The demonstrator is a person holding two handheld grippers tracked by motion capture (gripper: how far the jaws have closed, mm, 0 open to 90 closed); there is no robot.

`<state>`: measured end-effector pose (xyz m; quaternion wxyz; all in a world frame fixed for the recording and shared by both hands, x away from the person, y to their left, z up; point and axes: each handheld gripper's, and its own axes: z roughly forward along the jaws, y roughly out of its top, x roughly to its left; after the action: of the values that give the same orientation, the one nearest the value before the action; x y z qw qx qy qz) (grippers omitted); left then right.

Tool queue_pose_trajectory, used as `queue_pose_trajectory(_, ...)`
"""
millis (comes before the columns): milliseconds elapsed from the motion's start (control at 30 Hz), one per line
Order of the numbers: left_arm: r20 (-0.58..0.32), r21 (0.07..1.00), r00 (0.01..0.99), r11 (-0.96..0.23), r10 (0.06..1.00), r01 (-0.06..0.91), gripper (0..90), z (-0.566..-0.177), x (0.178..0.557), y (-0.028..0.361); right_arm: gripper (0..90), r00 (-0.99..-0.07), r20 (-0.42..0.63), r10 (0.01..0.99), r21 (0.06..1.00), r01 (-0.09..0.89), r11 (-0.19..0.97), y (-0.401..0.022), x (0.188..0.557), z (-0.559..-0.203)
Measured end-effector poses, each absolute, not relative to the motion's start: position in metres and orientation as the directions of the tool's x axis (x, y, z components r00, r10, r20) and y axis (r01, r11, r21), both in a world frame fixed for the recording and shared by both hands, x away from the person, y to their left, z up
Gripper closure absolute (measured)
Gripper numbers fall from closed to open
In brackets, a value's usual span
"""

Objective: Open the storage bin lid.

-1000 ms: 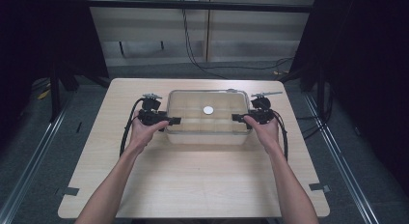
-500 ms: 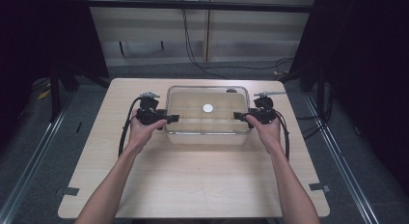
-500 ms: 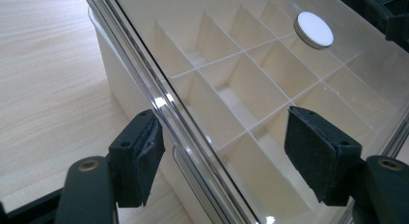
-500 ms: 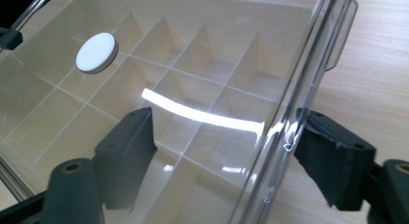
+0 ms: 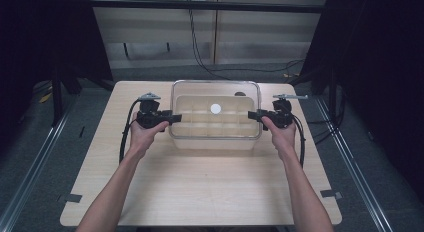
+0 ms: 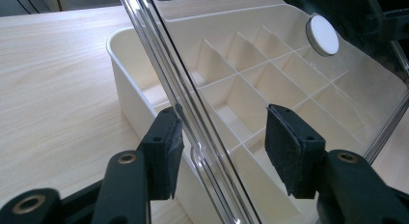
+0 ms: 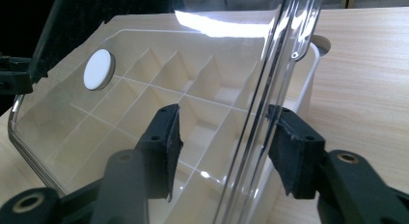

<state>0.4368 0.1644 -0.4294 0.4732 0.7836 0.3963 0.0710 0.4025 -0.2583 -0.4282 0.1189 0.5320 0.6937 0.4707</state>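
Now, the moment: I stand at both short ends of the organiser box, with one tool on each side.
Task thing: the clear lid (image 5: 200, 89) sits over the cream divided organiser box (image 5: 215, 143), which rests on the far half of the desk (image 5: 200, 192), central between my hands.
Lid detail: a round white knob (image 5: 215, 108) sits at about the lid's centre.
Left tool: my left tool (image 5: 175, 118) is at 9 o'clock of the box and points in at the lid's short edge.
Right tool: my right tool (image 5: 252, 114) is at 3 o'clock and mirrors the left.
Just changed: both pairs of jaws have just been closing, each with the lid's rim between them.
Left grip state: in the left gripper view one pad (image 6: 169, 154) lies against the rim, while the other pad (image 6: 289, 154) shows a gap. I read this tool as not yet clamped.
Right grip state: in the right gripper view the rim meets the outer pad (image 7: 294, 156) and the inner pad (image 7: 169, 142) stands clear. This tool too is straddling the rim, not pinching it.
Lid seating: I cannot tell whether the rim rests fully on the box wall.
Meaning: I judge the reach done and the grasp partway done. The jaws need to close further before any lift.
Risk: if one side grips before the other, the lid may tilt or slip.
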Motion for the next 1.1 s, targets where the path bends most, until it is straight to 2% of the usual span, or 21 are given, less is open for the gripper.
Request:
queue_pose_trajectory(267, -0.262, 0.812, 0.688, -0.230, 0.677, 0.536, 57.2, -0.422, 0.433, 0.170, 55.9, -0.405, 0.363, 0.839, 0.784, 0.619, -0.040, -0.262, 0.399, -0.423)
queue_pose_trajectory(633, -0.252, 0.831, 0.699, -0.221, 0.669, 0.511, 63.7, -0.413, 0.423, 0.175, 62.7, -0.415, 0.372, 0.830, 0.803, 0.592, -0.063, -0.265, 0.389, -0.410)
queue_pose_trajectory(1100, -0.250, 0.841, 0.703, -0.210, 0.666, 0.498, 68.3, -0.406, 0.417, 0.181, 65.2, -0.433, 0.355, 0.829, 0.820, 0.570, -0.053, -0.262, 0.382, -0.402)
